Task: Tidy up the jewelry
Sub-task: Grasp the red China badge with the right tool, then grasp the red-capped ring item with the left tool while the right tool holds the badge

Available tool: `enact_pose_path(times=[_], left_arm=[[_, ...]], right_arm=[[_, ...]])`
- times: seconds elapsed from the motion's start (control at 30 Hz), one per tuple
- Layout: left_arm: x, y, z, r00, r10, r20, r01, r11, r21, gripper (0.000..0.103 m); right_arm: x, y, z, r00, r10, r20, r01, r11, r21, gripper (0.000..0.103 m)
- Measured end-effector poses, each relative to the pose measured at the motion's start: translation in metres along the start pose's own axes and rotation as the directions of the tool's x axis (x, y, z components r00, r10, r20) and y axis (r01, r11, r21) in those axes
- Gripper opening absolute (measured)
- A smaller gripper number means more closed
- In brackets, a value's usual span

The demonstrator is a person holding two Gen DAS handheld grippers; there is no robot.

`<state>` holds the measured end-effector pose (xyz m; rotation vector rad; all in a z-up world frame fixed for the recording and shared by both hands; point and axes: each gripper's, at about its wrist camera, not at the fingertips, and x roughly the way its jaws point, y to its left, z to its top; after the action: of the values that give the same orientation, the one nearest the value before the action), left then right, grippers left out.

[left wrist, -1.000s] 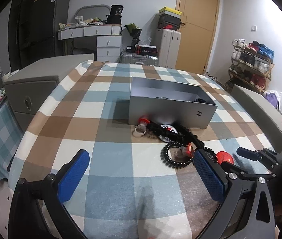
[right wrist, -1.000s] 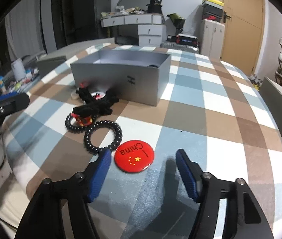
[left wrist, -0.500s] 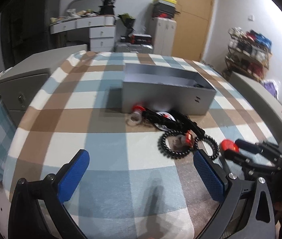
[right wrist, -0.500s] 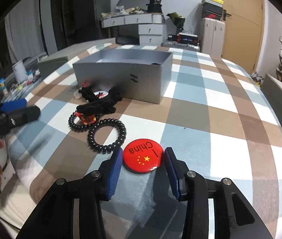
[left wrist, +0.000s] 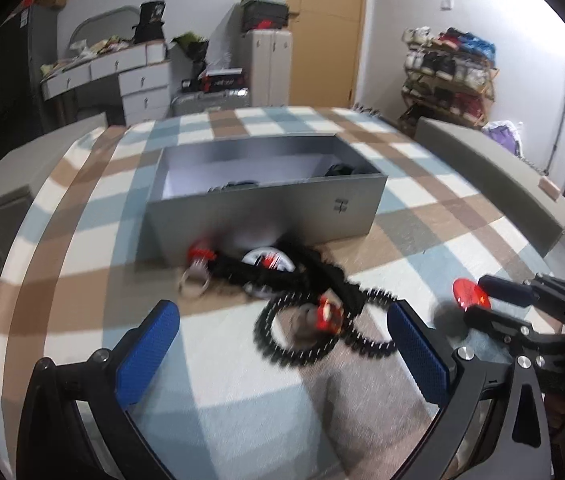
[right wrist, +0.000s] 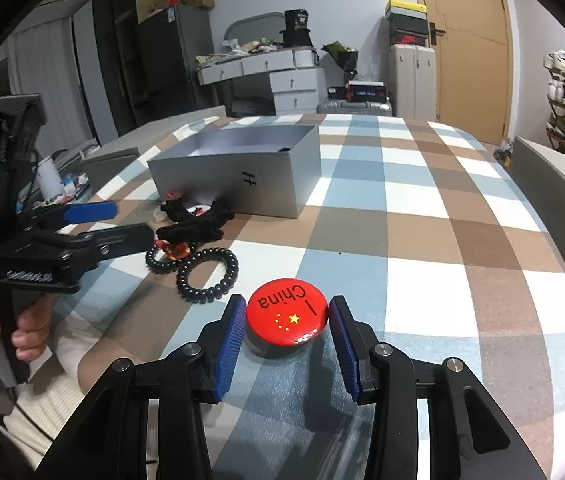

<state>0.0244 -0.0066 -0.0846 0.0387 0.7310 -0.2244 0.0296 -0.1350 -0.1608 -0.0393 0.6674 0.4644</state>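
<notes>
My right gripper [right wrist: 286, 303] is shut on a round red badge [right wrist: 287, 316] with a flag and the word China, held just above the checked cloth with its shadow below. The left wrist view shows that badge [left wrist: 471, 295] at the right. My left gripper [left wrist: 278, 312] stands wide open and empty over two black coiled hair ties [left wrist: 282, 344]; it also appears at the left [right wrist: 132, 224] of the right wrist view. A heap of black scrunchies [left wrist: 282, 276] and small red pieces lies before the open grey box [left wrist: 266, 208], which holds a few dark items.
The table [right wrist: 422, 208] wears a blue, brown and white checked cloth. Grey chair backs [left wrist: 482, 152] line its right side. A person's hand [right wrist: 22, 336] holds the left gripper's handle. Drawers, suitcases and a shoe rack [left wrist: 450, 68] stand beyond the table.
The right jaws closed onto the red badge and raised it a little off the cloth. The left gripper shifted closer to the hair ties and rolled somewhat, still open.
</notes>
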Motion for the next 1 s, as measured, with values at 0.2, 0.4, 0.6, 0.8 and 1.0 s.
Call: enact_pose_path(times=[0.2,0.4,0.6,0.8,1.0], left_arm=[[0.009,-0.001,0.002,0.998,-0.048,-0.036,0.050,0.998,0.046,0.067],[0.006,-0.013,0.000,0.987,-0.153,-0.046,0.158,0.979,0.128,0.059],[0.020,-0.017,0.003,0.983,-0.156,-0.098,0.171,0.970,0.171,0.043],[0.023,-0.015,0.002,0.980,-0.153,-0.130,0.174,0.968,0.178,0.025],[0.021,-0.013,-0.003,0.982,-0.143,-0.124,0.165,0.969,0.185,0.019]], right_arm=[[-0.003,-0.004,-0.003,1.000,0.006,0.007,-0.006,1.000,0.014,0.042],[-0.002,-0.010,-0.005,1.000,0.011,0.008,-0.012,0.999,0.036,0.042],[-0.003,-0.011,-0.005,1.000,0.015,0.009,-0.016,0.999,0.047,0.042],[-0.005,-0.011,-0.005,1.000,0.011,0.012,-0.012,0.999,0.045,0.042],[-0.006,-0.011,-0.005,1.000,0.013,0.013,-0.014,0.999,0.046,0.042]])
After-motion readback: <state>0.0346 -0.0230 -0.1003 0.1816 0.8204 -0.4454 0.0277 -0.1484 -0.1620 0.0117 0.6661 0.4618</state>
